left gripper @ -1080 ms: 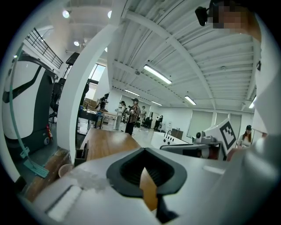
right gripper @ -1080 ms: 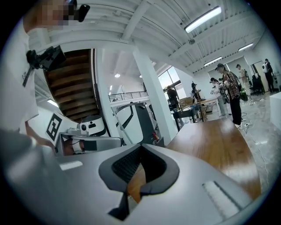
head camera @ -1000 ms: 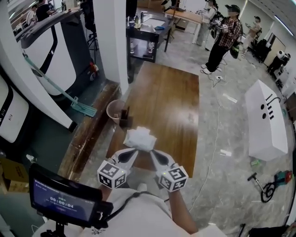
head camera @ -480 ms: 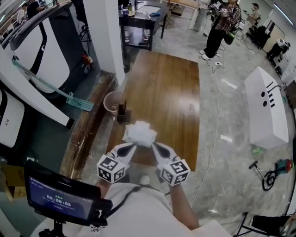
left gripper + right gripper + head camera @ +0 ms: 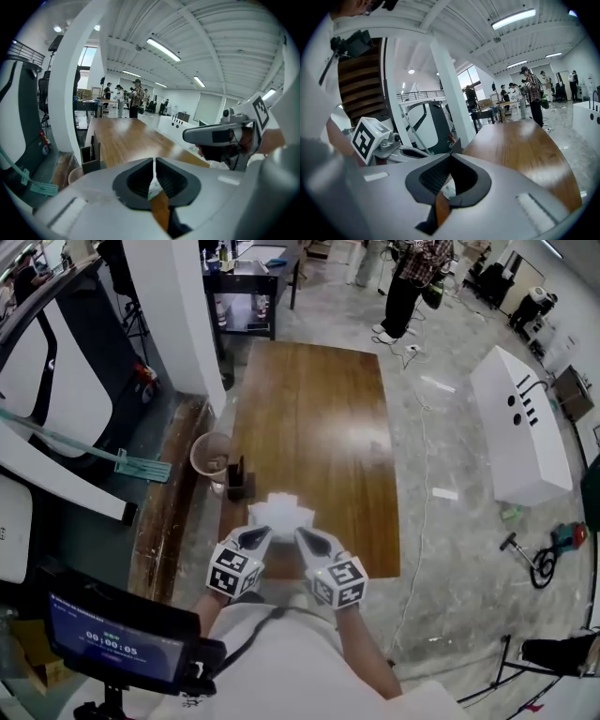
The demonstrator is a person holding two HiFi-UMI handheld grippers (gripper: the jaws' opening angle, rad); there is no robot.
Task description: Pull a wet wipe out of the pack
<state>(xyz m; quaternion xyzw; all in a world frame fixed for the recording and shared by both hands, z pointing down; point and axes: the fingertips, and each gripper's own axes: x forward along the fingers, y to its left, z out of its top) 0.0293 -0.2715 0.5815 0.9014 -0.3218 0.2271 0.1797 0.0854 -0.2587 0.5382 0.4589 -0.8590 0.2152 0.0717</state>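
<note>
The pack (image 5: 279, 513) is at the table's (image 5: 319, 409) 6 o'clock end, between my grippers. The left gripper's (image 5: 262, 536) jaws are opening with the pack's edge between them; the right gripper (image 5: 304, 538) pinches it. It looks light, soft and crinkly, so I'd pinch the wipe itself. Glossy wood; people (image 5: 405, 282) at 12 o'clock.

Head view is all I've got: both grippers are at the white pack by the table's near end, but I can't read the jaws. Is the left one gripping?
Observer: From its own view, the left gripper has its jaws opening, a thin slit apart. A white-and-green edge of the wipe pack sits in that slit.
Operator: And the right?
Observer: In its view, the right gripper has its jaws together at the tips. White pack material shows in the hollow just behind them, so it looks clamped on the pack.
</note>
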